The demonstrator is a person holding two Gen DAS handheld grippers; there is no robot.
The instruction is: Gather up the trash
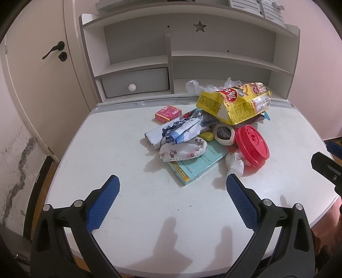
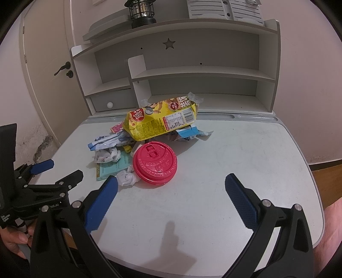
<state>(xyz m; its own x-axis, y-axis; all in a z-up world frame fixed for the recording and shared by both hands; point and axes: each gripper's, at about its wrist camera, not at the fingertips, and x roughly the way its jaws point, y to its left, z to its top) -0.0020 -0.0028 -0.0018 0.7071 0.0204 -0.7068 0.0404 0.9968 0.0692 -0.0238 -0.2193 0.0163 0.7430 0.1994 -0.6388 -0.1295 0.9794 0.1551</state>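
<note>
A heap of trash lies mid-desk: a yellow snack bag, a red cup lid, a tape roll, crumpled blue-white wrappers, a printed mask, a teal booklet, a white paper wad and a small pink box. My left gripper hovers open in front of the booklet, holding nothing. My right gripper is open just short of the red lid. The left gripper also shows in the right wrist view.
The heap rests on a white desk with a shelf hutch and a small drawer behind it. A lantern stands on the hutch top. A door is at left. A hand holds the left gripper.
</note>
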